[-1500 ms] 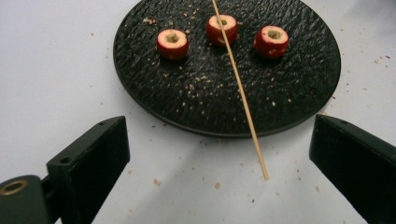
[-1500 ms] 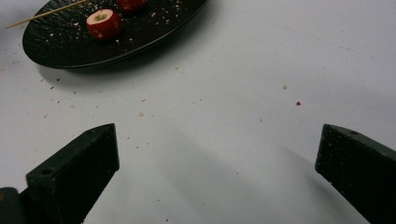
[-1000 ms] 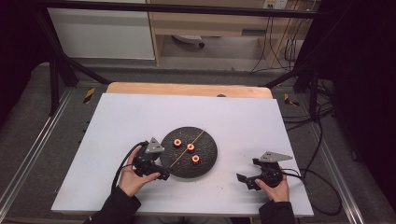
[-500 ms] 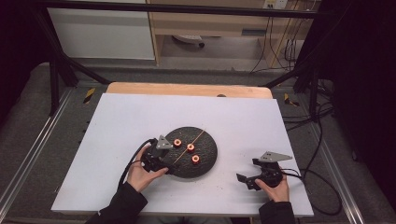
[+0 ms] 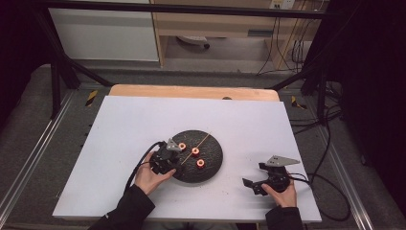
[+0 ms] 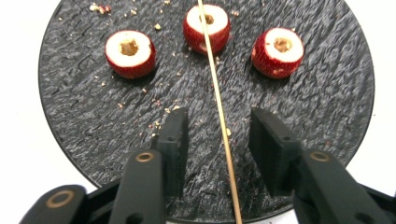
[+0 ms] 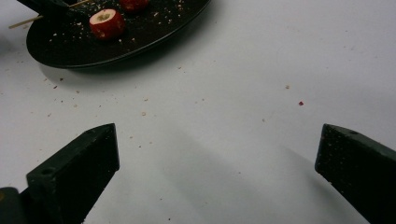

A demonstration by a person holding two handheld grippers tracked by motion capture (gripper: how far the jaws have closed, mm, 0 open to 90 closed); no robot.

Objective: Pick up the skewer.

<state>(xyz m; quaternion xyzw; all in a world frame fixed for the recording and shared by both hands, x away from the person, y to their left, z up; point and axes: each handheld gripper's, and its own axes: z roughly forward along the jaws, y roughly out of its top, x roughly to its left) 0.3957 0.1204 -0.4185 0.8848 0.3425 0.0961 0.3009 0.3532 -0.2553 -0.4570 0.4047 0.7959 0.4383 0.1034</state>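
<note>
fingers point(image 6: 268, 140) of both grippers apart, thin wooden skewer point(image 6: 219, 116) across rough round black plate point(image 6: 84, 121)

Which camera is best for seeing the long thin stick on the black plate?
The left gripper view: the stick runs big and sharp between the open tool across the plate. The high view shows a thin line; the right gripper view, just its tip.
</note>
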